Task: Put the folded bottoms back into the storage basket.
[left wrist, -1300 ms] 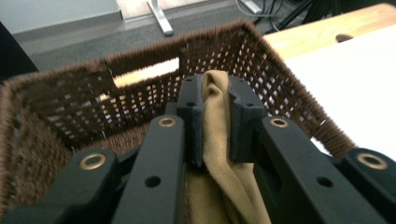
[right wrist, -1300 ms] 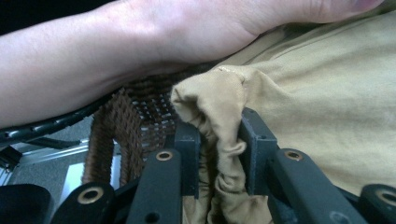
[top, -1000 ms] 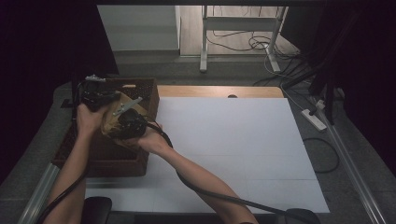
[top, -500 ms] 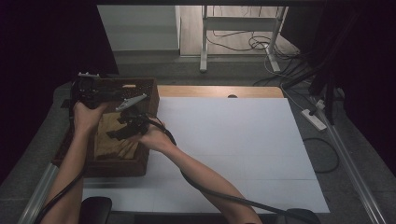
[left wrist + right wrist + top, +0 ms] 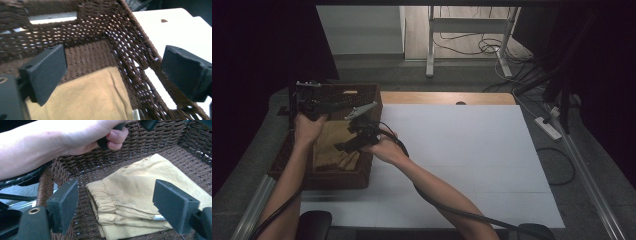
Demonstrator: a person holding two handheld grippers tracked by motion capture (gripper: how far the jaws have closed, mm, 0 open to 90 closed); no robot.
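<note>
Cloth (image 5: 140,197): tan, folded, elastic band gathering at one edge, lying flat inside brown woven basket (image 5: 362,177) at counter's (image 5: 472,150) left.
Left gripper (image 5: 115,75): jaws gaping apart, empty.
Right gripper (image 5: 120,205): jaws gaping apart, hovering over cloth.
Right gripper view: showing hand (image 5: 82,137) gripping a handle.

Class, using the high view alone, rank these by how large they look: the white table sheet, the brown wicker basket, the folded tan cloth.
1. White table sheet
2. Brown wicker basket
3. Folded tan cloth, lying inside the basket, partly hidden by hands and grippers
</note>
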